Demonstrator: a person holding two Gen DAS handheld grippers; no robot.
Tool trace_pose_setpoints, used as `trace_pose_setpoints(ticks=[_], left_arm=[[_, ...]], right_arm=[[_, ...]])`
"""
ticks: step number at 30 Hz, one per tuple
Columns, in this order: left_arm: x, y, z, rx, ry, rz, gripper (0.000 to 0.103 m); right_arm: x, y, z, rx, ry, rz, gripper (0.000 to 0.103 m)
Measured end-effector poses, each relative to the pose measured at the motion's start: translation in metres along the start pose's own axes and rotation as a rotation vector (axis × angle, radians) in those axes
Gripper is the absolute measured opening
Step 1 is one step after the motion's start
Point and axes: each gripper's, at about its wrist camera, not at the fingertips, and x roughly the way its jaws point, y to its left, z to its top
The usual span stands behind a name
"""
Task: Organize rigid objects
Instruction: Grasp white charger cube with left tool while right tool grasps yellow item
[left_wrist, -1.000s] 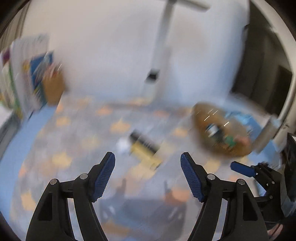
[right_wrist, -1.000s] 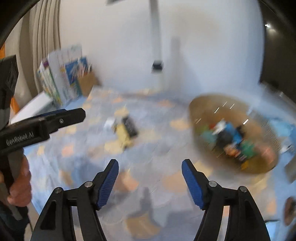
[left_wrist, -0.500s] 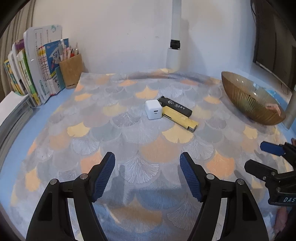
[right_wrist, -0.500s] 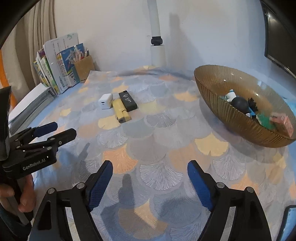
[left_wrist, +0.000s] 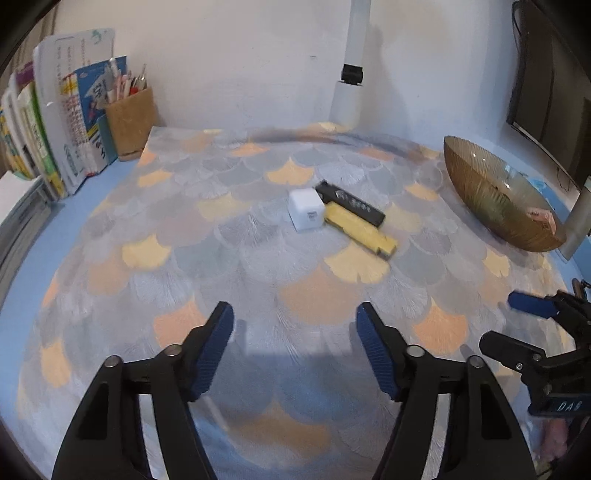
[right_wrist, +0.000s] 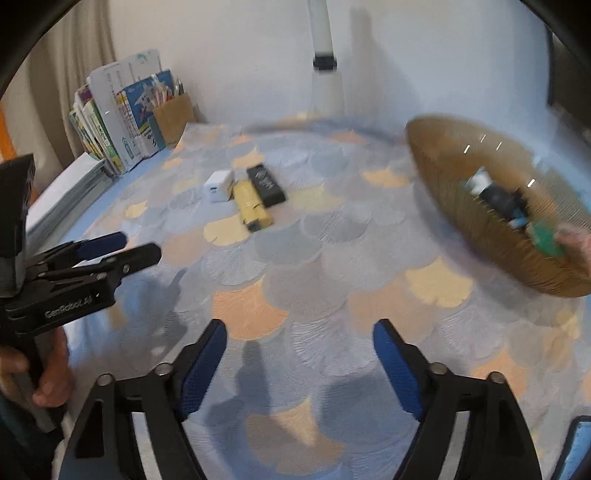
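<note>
Patterned cloth (left_wrist: 258, 258) holds a charger (left_wrist: 306, 214), yellow stick (left_wrist: 360, 230) and black stick (left_wrist: 351, 203) touching — either gaping, empty gripper, left gripper (left_wrist: 295, 347) or right gripper (right_wrist: 299, 365), could nudge neighbours; the bowl (right_wrist: 480, 229) sits well apart.

Black tongs (left_wrist: 294, 343) with blue ribbed pads (left_wrist: 216, 347), silver screws.

We count three loose bits on the cloth: one white cube charger (left_wrist: 306, 214), one yellow stick (left_wrist: 360, 230), one black stick (left_wrist: 351, 202). Plus one amber bowl (left_wrist: 476, 192), one pen cup (left_wrist: 131, 123).
</note>
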Motion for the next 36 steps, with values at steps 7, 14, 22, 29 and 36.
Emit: trace_pose_setpoints(ticks=[7,14,22,29,36], left_arm=[[0.031,0.009,0.063,-0.007,0.032,-0.081,0.064],[0.084,0.002,0.079,-0.018,0.110,-0.102,0.047],[0.094,0.011,0.080,-0.053,0.115,-0.141,0.029],[0.064,0.010,0.059,-0.033,0.107,-0.154,0.026],[0.033,-0.005,0.022,-0.022,0.100,-0.191,0.025]], right_arm=[[0.021,0.022,0.063,-0.081,0.006,-0.003,0.060],[0.078,0.039,0.086,-0.115,0.048,0.003,0.054],[0.098,0.048,0.090,-0.186,0.021,-0.025,0.028],[0.075,0.052,0.064,-0.226,0.037,0.000,0.024],[0.000,0.010,-0.011,-0.168,-0.006,-0.093,0.024]])
